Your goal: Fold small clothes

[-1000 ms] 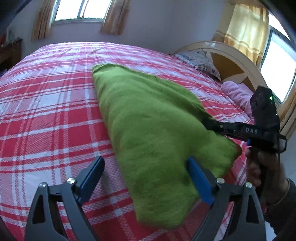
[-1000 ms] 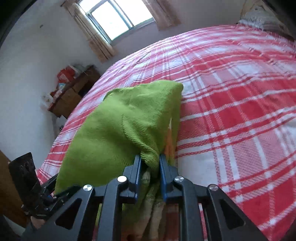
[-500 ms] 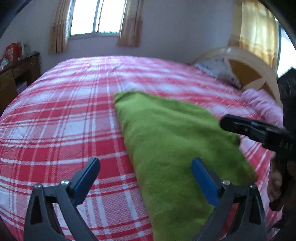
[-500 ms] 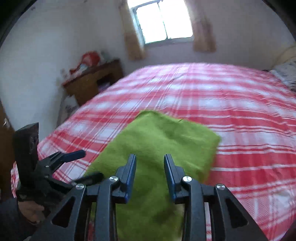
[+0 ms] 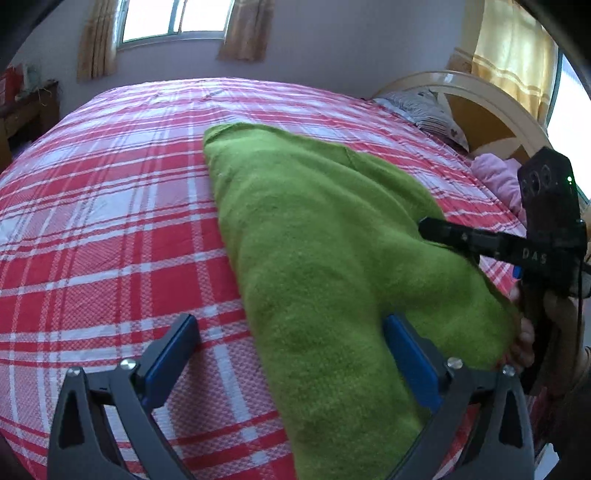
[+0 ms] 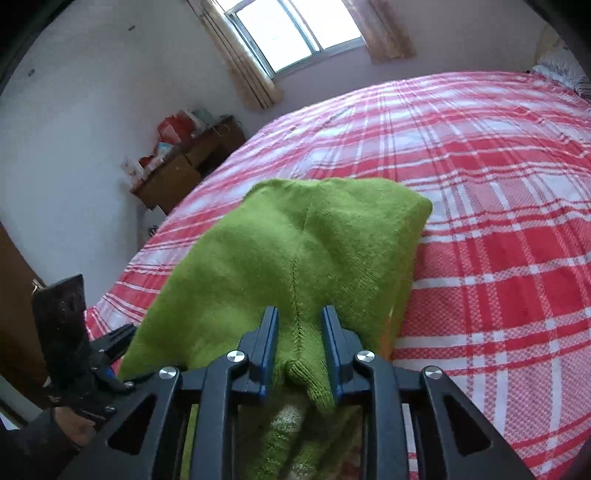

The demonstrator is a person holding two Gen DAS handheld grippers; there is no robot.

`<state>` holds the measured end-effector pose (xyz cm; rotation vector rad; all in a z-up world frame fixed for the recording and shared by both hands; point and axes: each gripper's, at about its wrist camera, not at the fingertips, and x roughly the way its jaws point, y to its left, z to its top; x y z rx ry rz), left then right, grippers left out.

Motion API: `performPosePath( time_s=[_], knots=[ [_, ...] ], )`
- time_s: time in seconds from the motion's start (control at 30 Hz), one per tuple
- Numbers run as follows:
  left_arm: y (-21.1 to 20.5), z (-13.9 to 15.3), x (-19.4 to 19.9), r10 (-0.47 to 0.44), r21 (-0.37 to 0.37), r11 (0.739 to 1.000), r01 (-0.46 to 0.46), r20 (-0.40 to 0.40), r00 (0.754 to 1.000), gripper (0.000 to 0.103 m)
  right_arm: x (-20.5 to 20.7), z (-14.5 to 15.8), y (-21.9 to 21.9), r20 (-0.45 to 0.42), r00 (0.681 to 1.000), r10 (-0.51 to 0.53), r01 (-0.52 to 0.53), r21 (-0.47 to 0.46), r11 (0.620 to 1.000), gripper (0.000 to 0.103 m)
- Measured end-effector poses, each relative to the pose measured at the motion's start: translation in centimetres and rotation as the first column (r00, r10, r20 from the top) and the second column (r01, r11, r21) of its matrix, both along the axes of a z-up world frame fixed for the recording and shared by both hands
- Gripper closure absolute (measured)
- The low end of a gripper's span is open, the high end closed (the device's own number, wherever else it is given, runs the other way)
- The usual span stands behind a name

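Covering nearly the whole of both views, a bed [image 5: 110,206] in red-and-white plaid runs back to a curtained window [image 5: 173,18] at twelve o'clock and a curved headboard [image 5: 491,110] at two o'clock. On it lies the green knitted garment [image 5: 325,258], folded into a long wedge whose narrow end points to twelve o'clock and whose broad end comes down to five o'clock in the left wrist view. The left gripper [image 5: 291,354] tilts down over that broad end with its jaws spread wide, the right-hand finger against the knit and the left-hand one over bare plaid, gripping nothing. The right gripper [image 6: 300,343], held by a hand [image 5: 535,332] at four o'clock, also points downward; its jaws are closing around a raised ridge of the garment, with small gaps visible beside the blue pads [image 6: 271,339].
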<state>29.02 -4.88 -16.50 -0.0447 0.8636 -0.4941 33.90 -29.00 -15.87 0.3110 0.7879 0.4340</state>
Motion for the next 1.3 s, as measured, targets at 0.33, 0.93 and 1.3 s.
performPosePath(
  time_s=[0.33,0.93,1.3],
  knots=[
    [-0.2,-0.1,0.6,0.001,0.017,1.0,-0.001,0.005,1.0,0.0,1.9,1.8,-2.9,0.037,0.985,-0.167,0.163,0.099,0.982,0.047],
    [0.0,-0.2,0.8,-0.011,-0.008,1.0,0.011,-0.004,1.0,0.001,7.8,-2.0,-3.5,-0.133,0.981,-0.143,0.162,0.141,0.977,0.047],
    [-0.1,-0.1,0.7,-0.049,-0.038,0.998,0.049,-0.004,0.999,0.011,7.9,-3.1,-3.9,-0.165,0.981,-0.102,0.136,0.213,0.967,0.058]
  ],
)
